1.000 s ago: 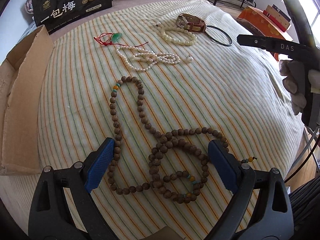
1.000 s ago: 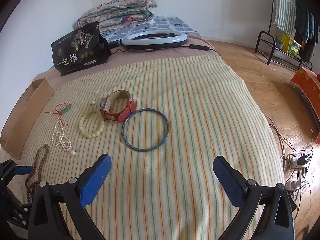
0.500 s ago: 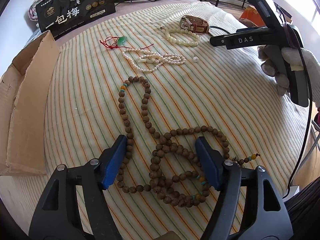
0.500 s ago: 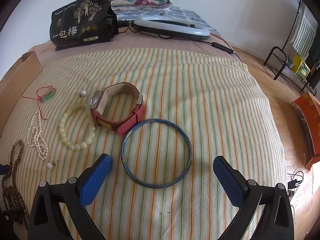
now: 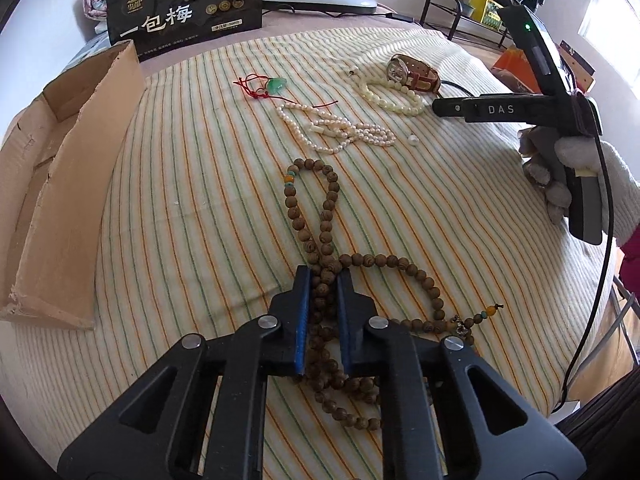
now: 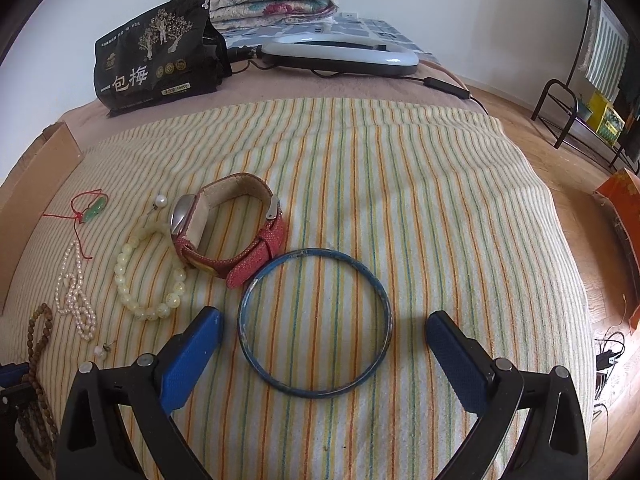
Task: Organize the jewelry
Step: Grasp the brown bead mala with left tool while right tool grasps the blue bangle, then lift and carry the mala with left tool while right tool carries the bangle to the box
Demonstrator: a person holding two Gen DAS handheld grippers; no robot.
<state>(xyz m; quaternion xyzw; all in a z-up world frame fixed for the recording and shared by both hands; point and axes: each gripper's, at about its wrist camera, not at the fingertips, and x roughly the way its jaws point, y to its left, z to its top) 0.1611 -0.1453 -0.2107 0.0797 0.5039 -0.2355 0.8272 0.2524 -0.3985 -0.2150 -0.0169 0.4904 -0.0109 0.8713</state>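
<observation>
Bedroom setting: striped towel (image 6: pixel 420 216) was spread over a bed and carried all the jewelry; open cardboard box (image 5: pixel 60 200) sat at its left edge, black snack bag (image 5: pixel 184 4) at the back.

Left hand-held gripper (image 5: pixel 323 292) was clamped on a bunched section of the wooden bead necklace (image 5: pixel 320 224), pads pinching several strands near the crossover. The rest of the necklace trailed on the towel: one loop ahead of the pads, the other curling right to the tasselled end. Right hand-held gripper (image 6: pixel 320 336) had its jaws spread wide, hovering low, straddling the blue bangle (image 6: pixel 314 322), not gripping it.

Judgement, for doing the lift well:
- The grip held only some strands, so lift slowly and straight up, letting the loose loops gather under their own weight.
- Watch the far loop: it lay near the pearl strand (image 5: pixel 340 132) and loose pearl earring (image 5: pixel 413 141), so a sideways drag could snag them.
- Clear the box wall fully before lowering, assuming the box is the destination.
- For the bangle, close across the rim, not the full ring; thin and hard, it will likely slip.

Watch (image 6: pixel 228 232), pale bead bracelet (image 6: pixel 148 276) and jade pendant on red cord (image 6: pixel 92 212) were untouched.
</observation>
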